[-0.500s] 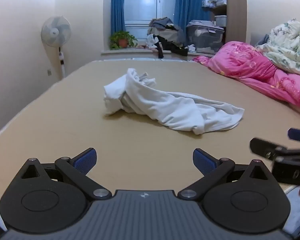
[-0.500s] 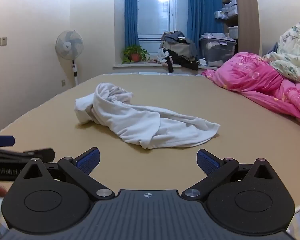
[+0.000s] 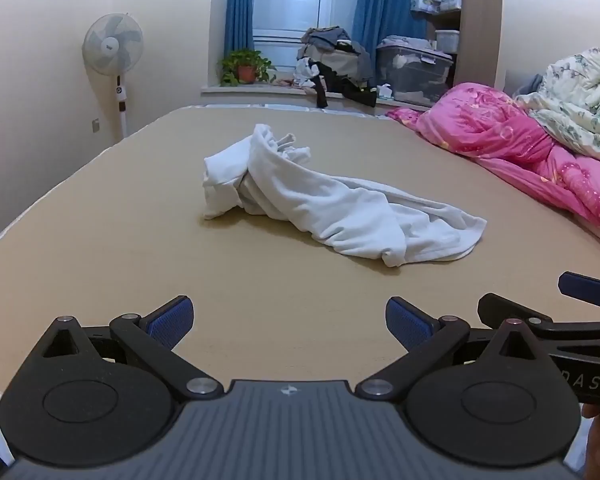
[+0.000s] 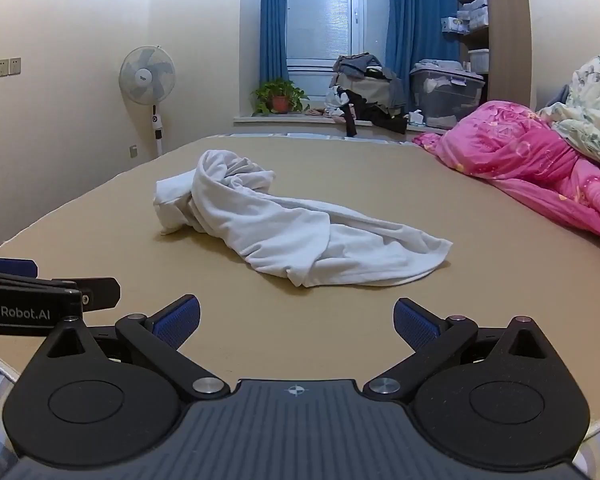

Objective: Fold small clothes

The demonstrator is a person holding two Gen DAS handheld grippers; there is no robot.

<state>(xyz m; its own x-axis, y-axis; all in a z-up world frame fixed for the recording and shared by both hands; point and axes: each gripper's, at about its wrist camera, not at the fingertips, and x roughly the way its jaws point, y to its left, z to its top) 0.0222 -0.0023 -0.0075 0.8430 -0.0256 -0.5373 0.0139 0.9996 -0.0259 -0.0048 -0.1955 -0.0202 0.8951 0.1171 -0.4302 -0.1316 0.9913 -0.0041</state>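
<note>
Holding both tools spread wide and empty: my left gripper (image 3: pixel 288 320) and right gripper (image 4: pixel 296 320) hover above the tan bed (image 3: pixel 100 248), the crumpled white garment (image 3: pixel 324 208) lying at twelve o'clock, well apart.

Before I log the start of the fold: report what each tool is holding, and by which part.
Nothing is held. The left tool and right tool are both open and empty, short of the crumpled white garment, which lies untouched on the tan bed surface.
</note>
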